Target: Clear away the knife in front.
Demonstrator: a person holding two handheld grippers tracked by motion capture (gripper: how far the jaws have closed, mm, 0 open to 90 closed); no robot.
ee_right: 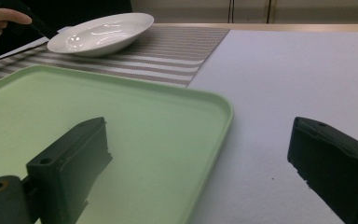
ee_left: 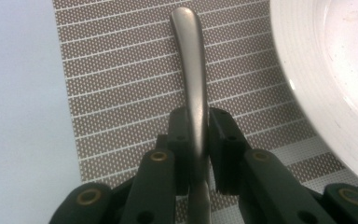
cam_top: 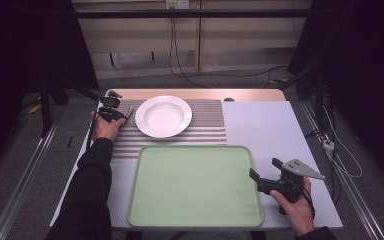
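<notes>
Left claw [ee_left: 198, 140] pinching a handle [ee_left: 191, 70] beside the plate [ee_left: 326, 70]; right claw [ee_right: 200, 163] spread, idle. Next, probably: lift toward tray [cam_top: 195, 185].

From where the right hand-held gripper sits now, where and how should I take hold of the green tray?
Take the green tray by its raised rim on the right edge, coming in from the right. The rim stands up from the flat floor as a thin lip, and the right hand-held gripper already straddles it, jaws open, one over the tray and one over the white table. The corners are rounded, so the straight stretch likely grips better.
</notes>
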